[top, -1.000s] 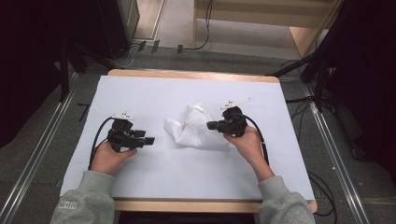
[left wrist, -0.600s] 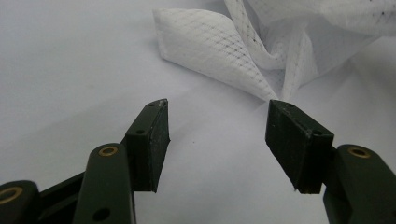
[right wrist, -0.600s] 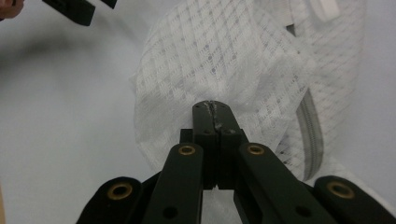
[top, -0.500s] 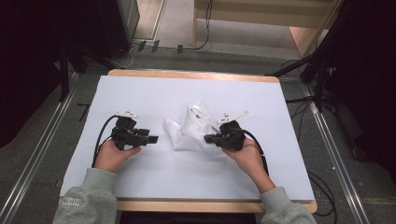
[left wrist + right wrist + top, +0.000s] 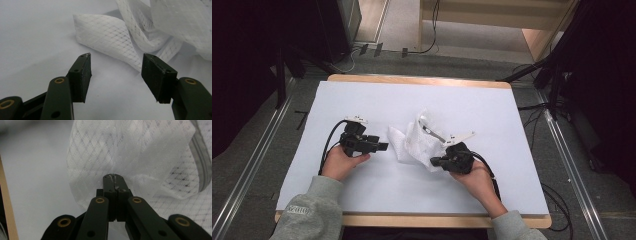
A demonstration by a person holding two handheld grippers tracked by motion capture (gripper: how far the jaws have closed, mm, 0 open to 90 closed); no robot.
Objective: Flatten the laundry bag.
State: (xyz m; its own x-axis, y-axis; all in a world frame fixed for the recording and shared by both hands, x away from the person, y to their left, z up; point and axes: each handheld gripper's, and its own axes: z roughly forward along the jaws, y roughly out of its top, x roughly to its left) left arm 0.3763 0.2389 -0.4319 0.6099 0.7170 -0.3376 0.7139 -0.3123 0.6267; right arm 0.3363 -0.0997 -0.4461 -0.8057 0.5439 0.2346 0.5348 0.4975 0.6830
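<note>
A crumpled white mesh laundry bag [image 5: 419, 142] with a grey zipper [image 5: 430, 131] lies on the white table cover [image 5: 492, 110], between the two grippers.

The right gripper [image 5: 435, 161] sits at the bag's near right edge. In the right gripper view its jaws are pressed flat together, and a fold of the mesh bag [image 5: 130, 152] rises from right at their tips. The mesh appears to be pinched between the pads, though the seam itself looks nearly bare. The zipper [image 5: 200, 157] curves away to the right of the jaws in that view.

The left gripper [image 5: 384, 146] is held just to the left of the bag, pointing toward it. In the left gripper view its jaws stand spread wide with nothing between them; the nearest flap of the bag [image 5: 110, 37] lies just ahead of the fingertips, on the table, not touching either pad. The rest of the bag bunches up beyond and to the right of the right-hand jaw.
</note>
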